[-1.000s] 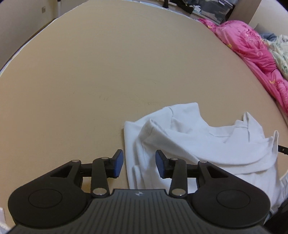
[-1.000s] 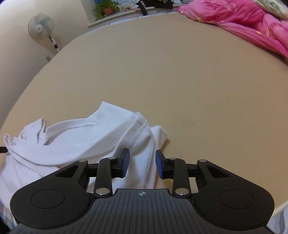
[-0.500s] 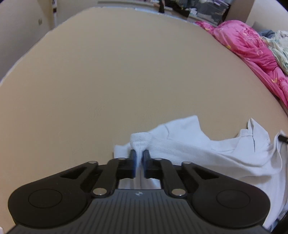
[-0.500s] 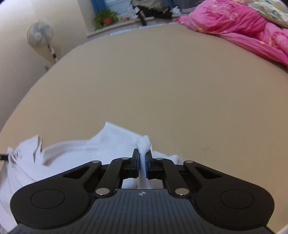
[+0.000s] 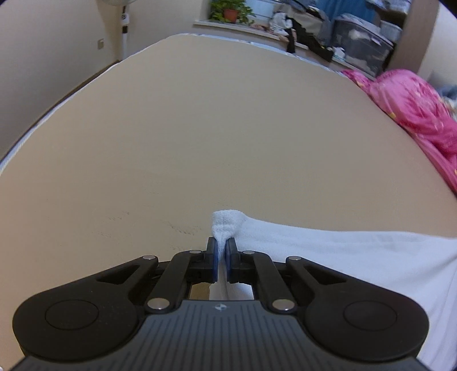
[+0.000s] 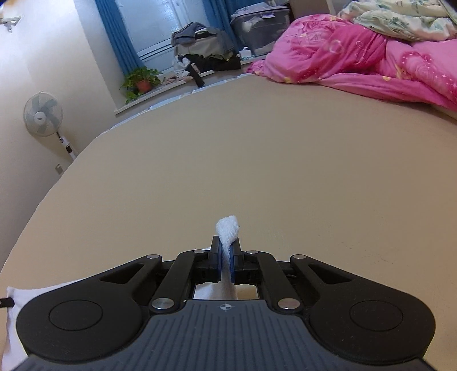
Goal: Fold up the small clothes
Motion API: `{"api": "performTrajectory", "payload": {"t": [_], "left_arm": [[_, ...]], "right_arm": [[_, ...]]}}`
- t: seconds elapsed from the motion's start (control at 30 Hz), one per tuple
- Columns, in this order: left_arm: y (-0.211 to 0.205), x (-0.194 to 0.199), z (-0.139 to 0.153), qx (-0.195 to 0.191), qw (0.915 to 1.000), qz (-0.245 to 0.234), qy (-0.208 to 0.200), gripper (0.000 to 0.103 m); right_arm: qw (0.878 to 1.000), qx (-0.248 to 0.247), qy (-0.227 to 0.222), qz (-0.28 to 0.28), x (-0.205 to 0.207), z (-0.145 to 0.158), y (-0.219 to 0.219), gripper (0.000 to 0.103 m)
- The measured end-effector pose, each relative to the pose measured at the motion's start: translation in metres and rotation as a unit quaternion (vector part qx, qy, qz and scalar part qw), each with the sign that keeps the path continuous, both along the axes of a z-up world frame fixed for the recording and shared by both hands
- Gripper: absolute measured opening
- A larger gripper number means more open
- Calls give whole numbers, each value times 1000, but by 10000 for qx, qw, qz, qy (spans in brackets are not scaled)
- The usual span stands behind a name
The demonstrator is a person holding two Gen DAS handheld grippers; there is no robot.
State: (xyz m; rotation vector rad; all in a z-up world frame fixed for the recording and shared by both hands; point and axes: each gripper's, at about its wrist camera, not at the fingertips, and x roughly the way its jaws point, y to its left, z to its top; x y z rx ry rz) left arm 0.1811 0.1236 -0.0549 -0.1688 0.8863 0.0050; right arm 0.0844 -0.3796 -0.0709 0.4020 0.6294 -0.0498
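One tan bed surface (image 5: 200, 137) fills both of my views, bare across its middle. One pink quilt (image 6: 357, 57) lies bunched along its far right side, with one pale patterned blanket (image 6: 405, 17) heaped behind it. One white garment (image 5: 342, 256), the piece I am folding, lies on the near part of the bed, spreading right from my left gripper (image 5: 222, 249) and showing at the lower left edge of the right wrist view. I count two grippers: the left one is clamped on a bunched tuft of the garment that pokes up past its blue pads, and my right gripper (image 6: 227, 251) pinches a second tuft the same way. Beyond the bed I list one standing fan (image 6: 44, 117), one potted plant (image 6: 141, 80) and one clear storage bin (image 6: 260, 25).
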Motion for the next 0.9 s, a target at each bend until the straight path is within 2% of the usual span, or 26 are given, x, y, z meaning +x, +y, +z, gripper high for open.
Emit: {"api": "performTrajectory", "payload": {"t": [0.1, 0.13, 0.17, 0.23, 0.27, 0.3, 0.4, 0.6, 0.67, 0.8, 0.9], "left_arm": [[2, 0, -8, -62, 9996, -14, 262, 8], [4, 1, -10, -68, 9993, -44, 364, 9], [5, 0, -10, -96, 9991, -39, 401, 14], [14, -2, -5, -204, 9990, 13, 390, 25], [17, -6, -4, -268, 9989, 28, 388, 33], [21, -10, -2, -320, 9987, 22, 404, 35], [25, -30, 3, -349, 9980, -78, 528, 35], [27, -86, 15, -450, 9946, -569, 748, 35], [27, -110, 16, -479, 9921, -779, 858, 35], [23, -147, 14, -207, 9890, -1148, 911, 35], [19, -164, 2, -85, 9857, -1251, 1124, 35]], "right_arm": [[9998, 4, 165, -82, 4, -7, 3, 5], [9996, -15, 290, -67, 7, -11, 4, 10], [9988, 3, 496, 3, 10, -17, 5, 11], [9956, -96, 931, -3, 12, -25, 5, 22], [9950, -153, 987, -62, 9, -26, 3, 22], [9951, -112, 975, -99, 4, -24, 1, 22], [9954, 276, 912, -57, -17, -16, -10, 22], [9918, 430, 990, 684, -73, 1, -11, 27], [9881, 468, 1190, 858, -93, -2, -9, 28], [9832, 271, 1351, 1194, -125, -7, -3, 28], [9790, 79, 1590, 1272, -142, -18, -8, 28]]}}
